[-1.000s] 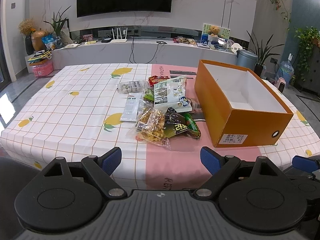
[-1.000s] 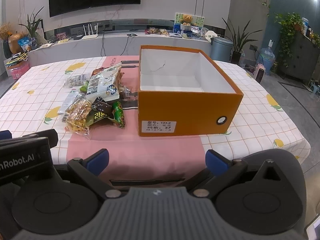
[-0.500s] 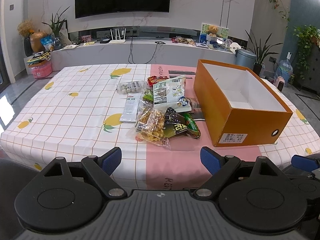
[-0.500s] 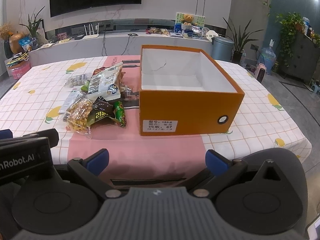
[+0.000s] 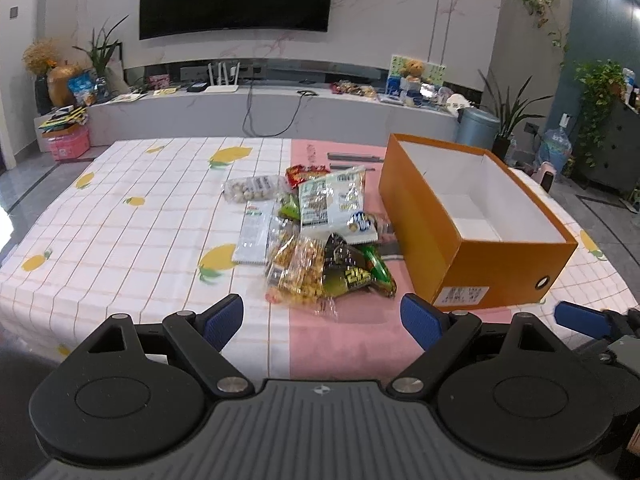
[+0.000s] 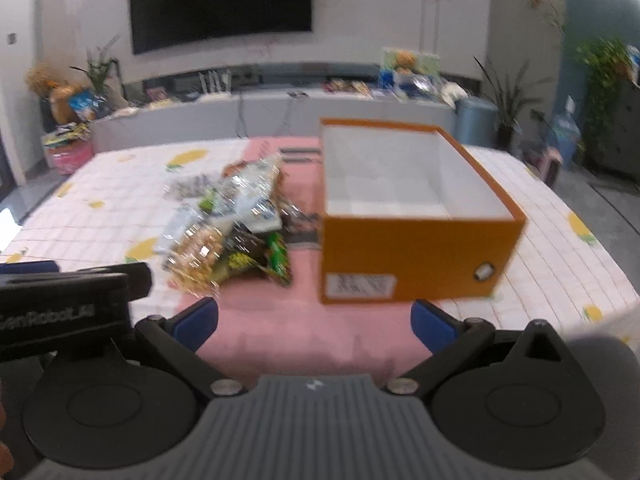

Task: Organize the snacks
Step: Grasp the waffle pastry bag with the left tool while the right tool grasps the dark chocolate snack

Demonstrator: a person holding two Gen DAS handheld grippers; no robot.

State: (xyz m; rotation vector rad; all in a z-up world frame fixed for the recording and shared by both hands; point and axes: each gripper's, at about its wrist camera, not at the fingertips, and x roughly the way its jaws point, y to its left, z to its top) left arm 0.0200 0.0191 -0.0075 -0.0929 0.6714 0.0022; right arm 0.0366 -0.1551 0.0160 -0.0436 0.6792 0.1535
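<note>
A pile of snack packets [image 5: 320, 232] lies on the table just left of an open, empty orange box [image 5: 472, 224]. The pile holds a white-and-green bag [image 5: 336, 204], a clear bag of golden snacks [image 5: 298, 276], a dark green packet [image 5: 356, 276] and a bag of pale balls [image 5: 250, 190]. My left gripper [image 5: 322, 316] is open and empty, short of the pile. My right gripper [image 6: 314, 324] is open and empty, in front of the box [image 6: 412, 216] and the pile [image 6: 232, 232]. The right wrist view is blurred.
The table has a lemon-print checked cloth [image 5: 132, 232] with a pink strip [image 5: 352, 344]. Two dark flat bars [image 5: 352, 157] lie behind the pile. A TV console [image 5: 260, 116] and plants stand beyond the table. The left gripper's body [image 6: 68, 308] shows at the right view's left edge.
Both grippers have moved forward toward the table; the pile and box look nearer. The right view has swung and is now blurred. Nothing was grasped.
</note>
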